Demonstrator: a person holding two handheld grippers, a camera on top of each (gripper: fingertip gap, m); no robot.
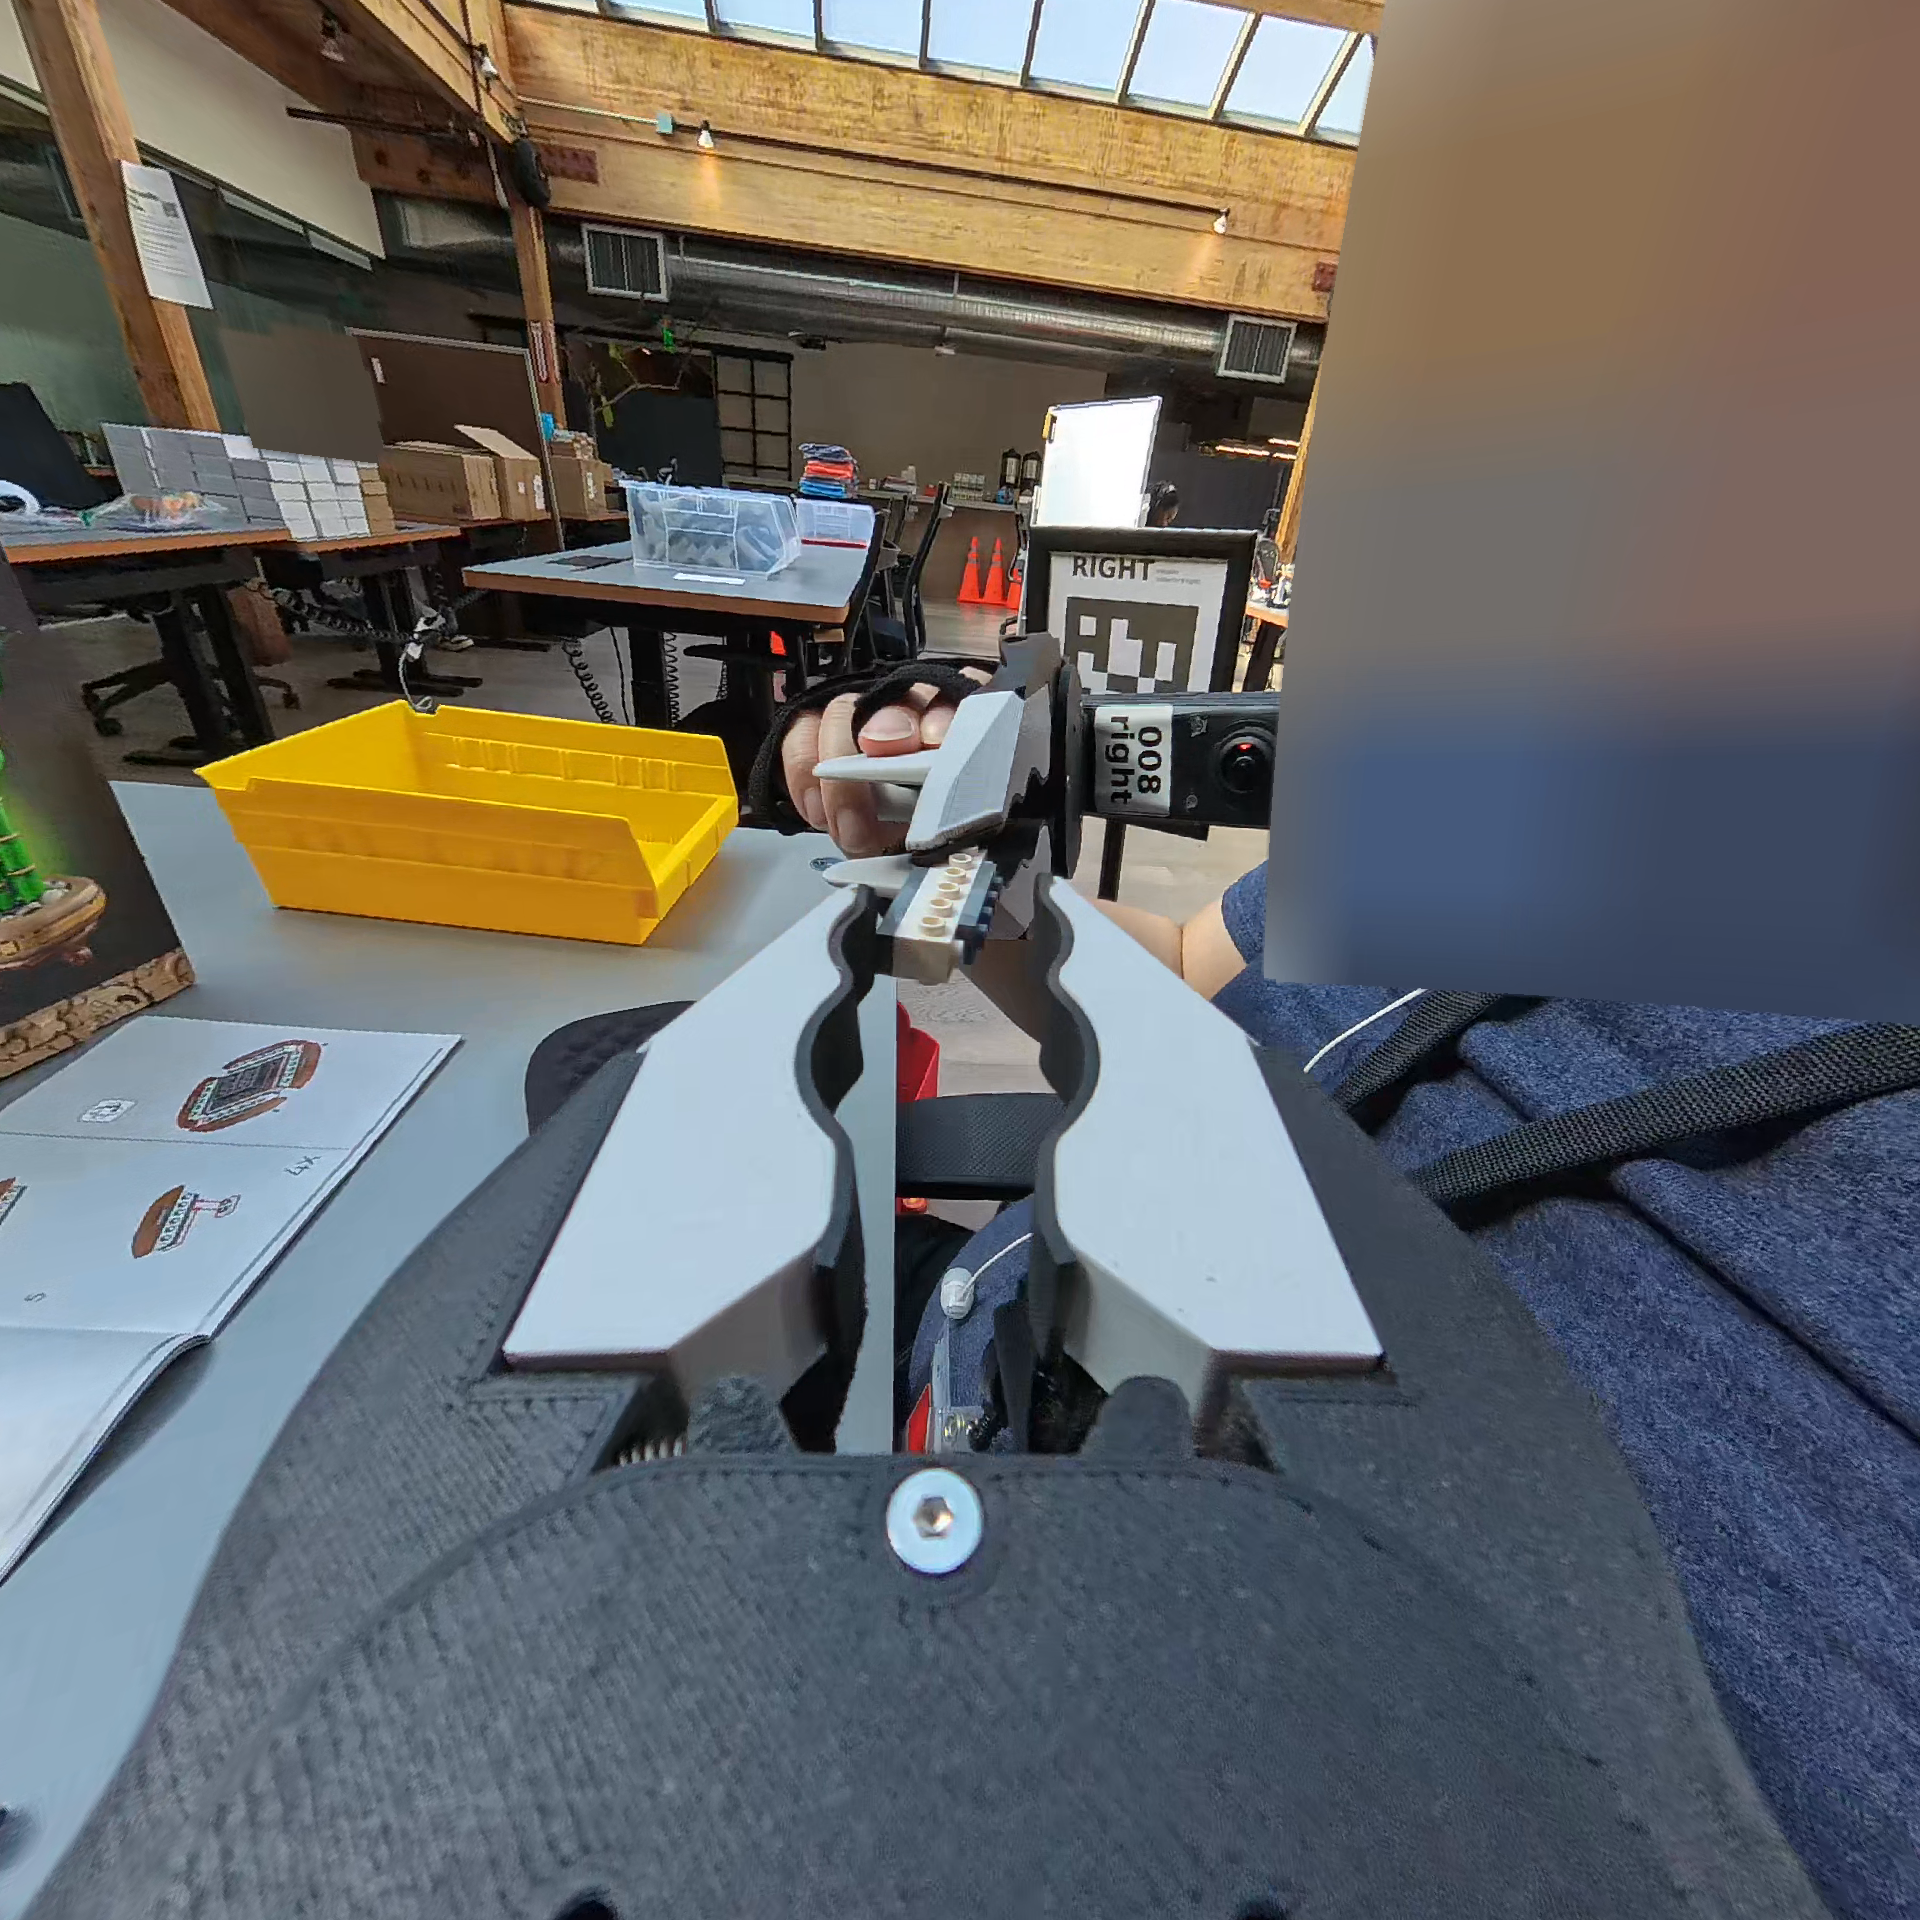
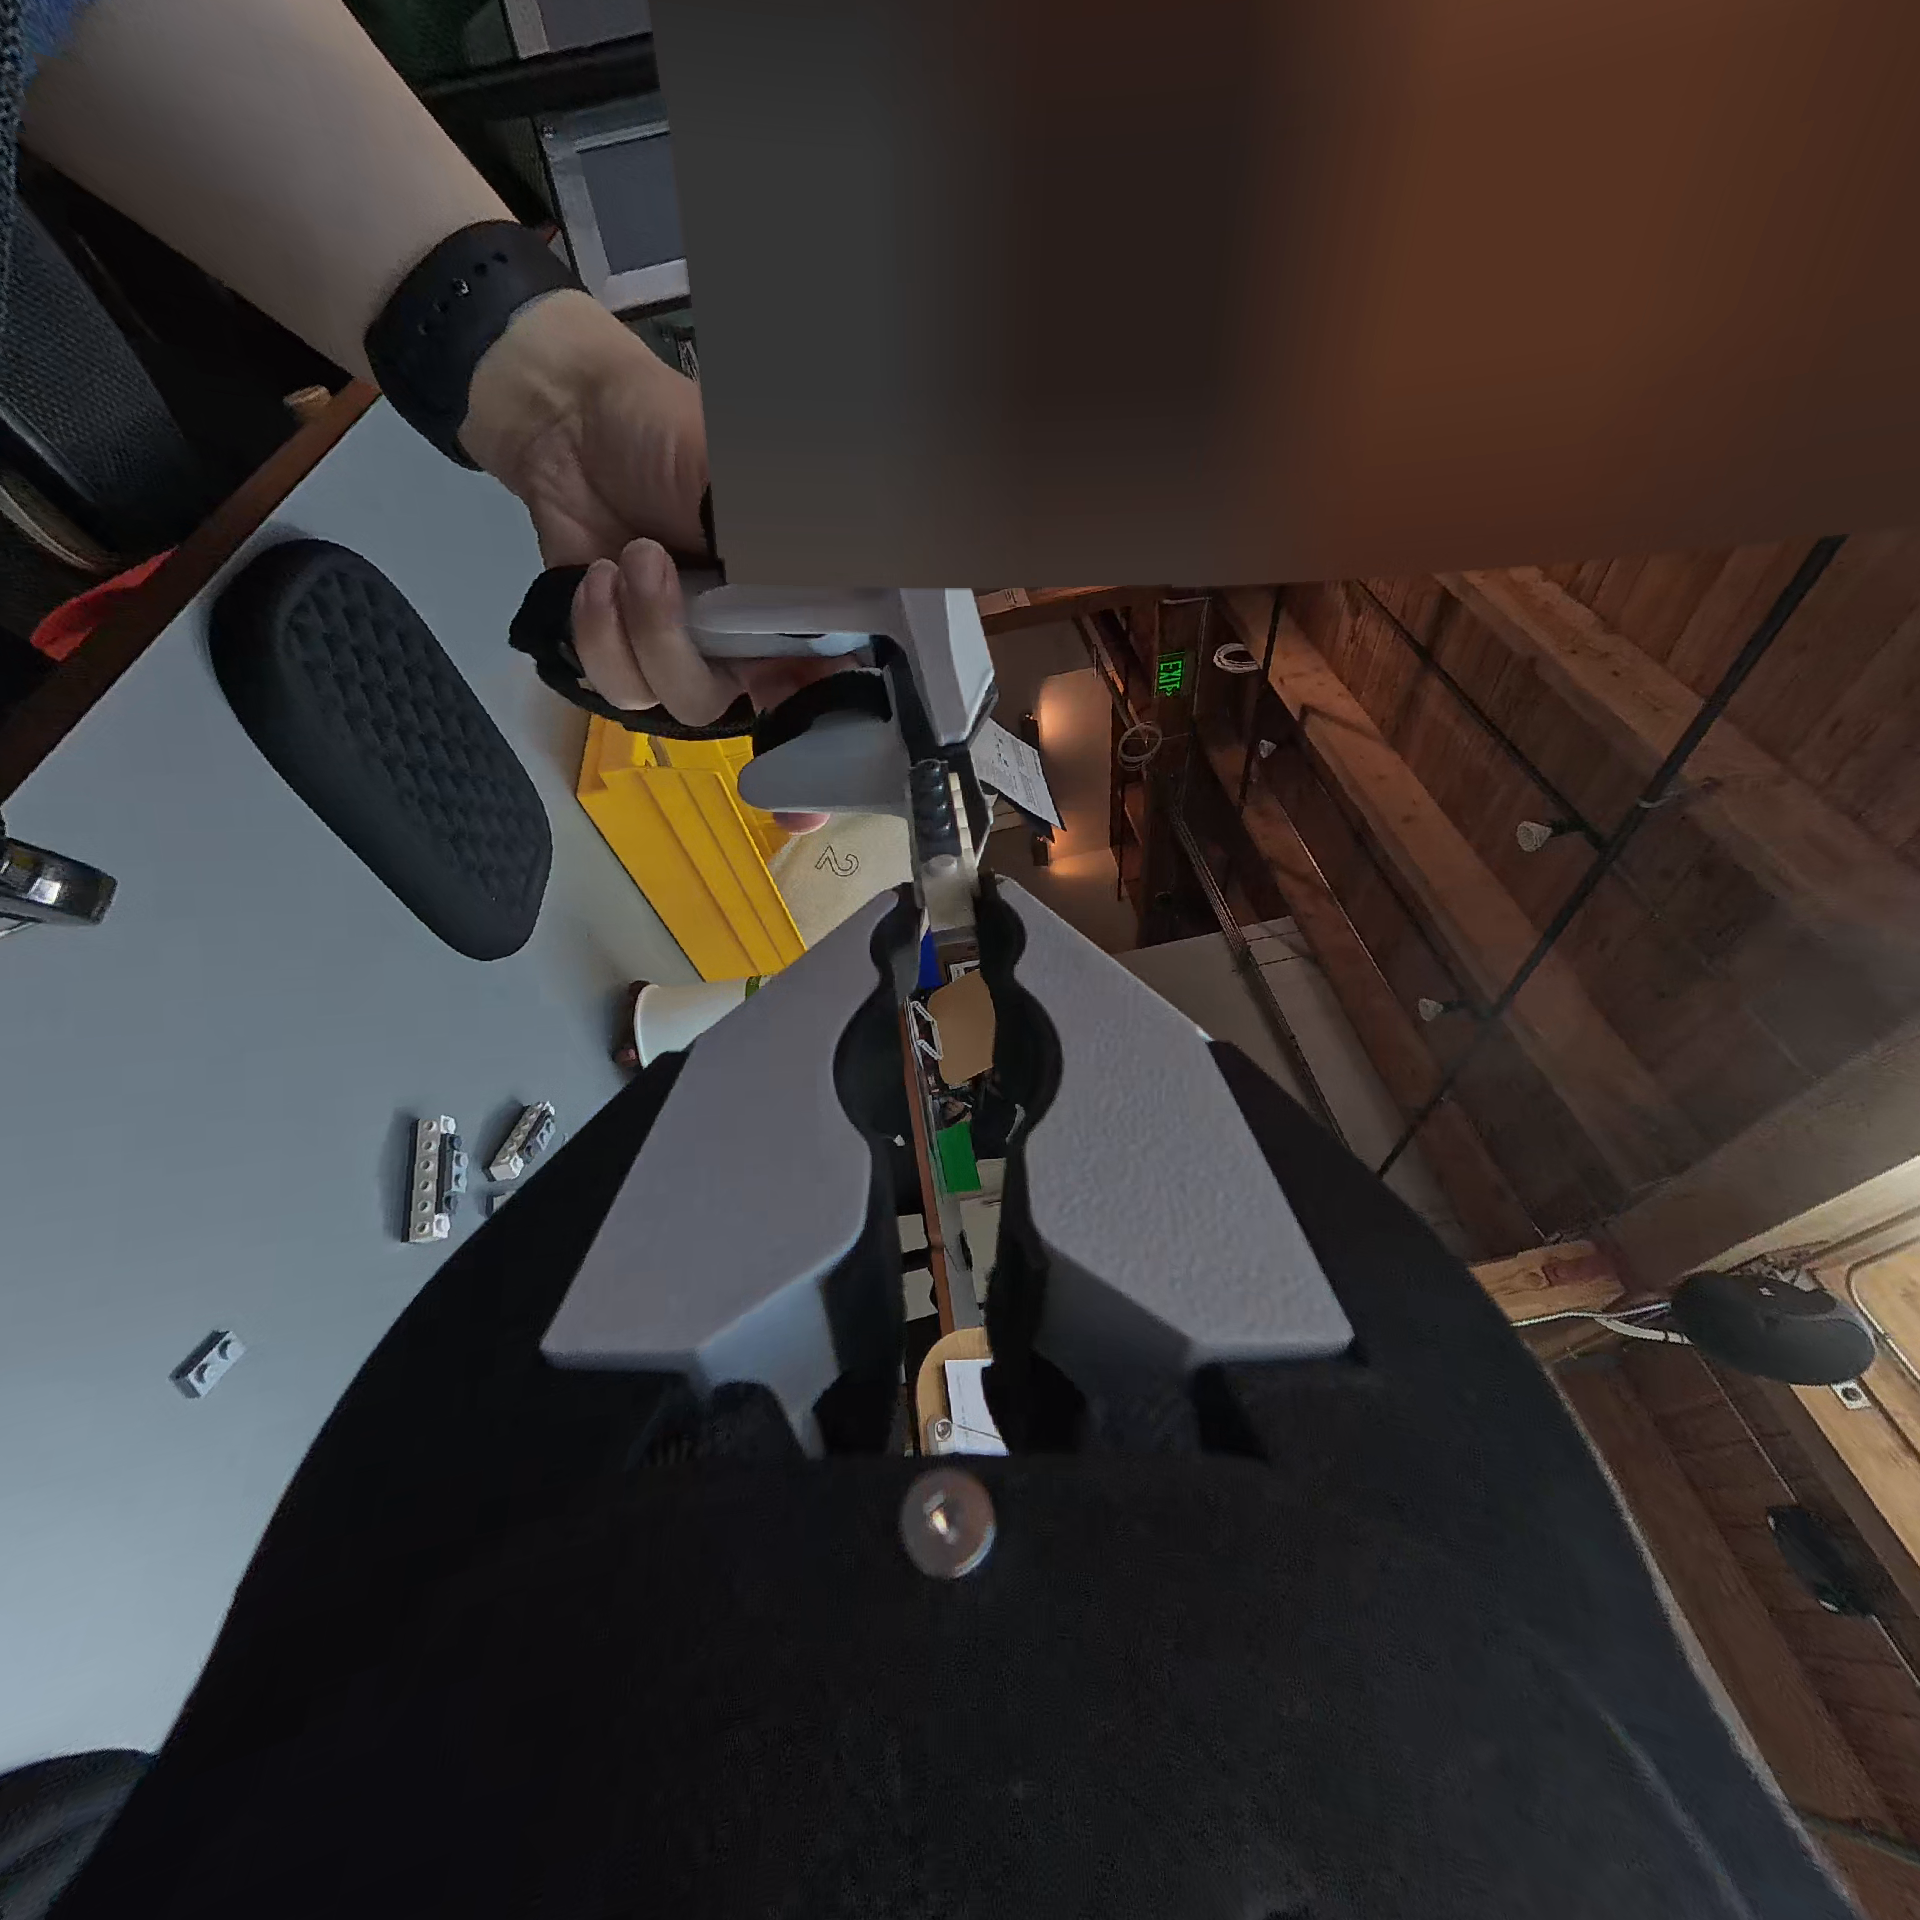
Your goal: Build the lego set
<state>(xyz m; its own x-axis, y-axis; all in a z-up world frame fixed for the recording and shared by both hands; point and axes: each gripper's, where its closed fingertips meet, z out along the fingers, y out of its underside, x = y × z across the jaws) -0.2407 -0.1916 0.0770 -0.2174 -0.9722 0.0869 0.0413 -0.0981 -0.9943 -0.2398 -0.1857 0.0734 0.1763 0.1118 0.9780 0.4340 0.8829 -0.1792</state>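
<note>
A small lego assembly [image 1: 932,916], a tan studded plate joined to a dark grey plate, is held in the air over the near table edge. My left gripper [image 1: 951,912] is shut on one end of it. My right gripper [image 2: 945,902] is shut on the other end [image 2: 940,878], coming in from the right in the left wrist view [image 1: 971,847]. The left gripper shows beyond the piece in the right wrist view [image 2: 940,790], with a hand on its handle. Several loose grey and white lego pieces [image 2: 431,1174] lie on the grey table [image 2: 208,1039].
A yellow bin [image 1: 468,821] stands on the table behind the grippers. An open instruction booklet [image 1: 208,1143] and the set's box [image 1: 62,883] lie at the left. A black padded rest [image 2: 379,748] and a paper cup [image 2: 686,1018] are on the table. A person in a blue top sits close by. My left and right fingertips are right by each other.
</note>
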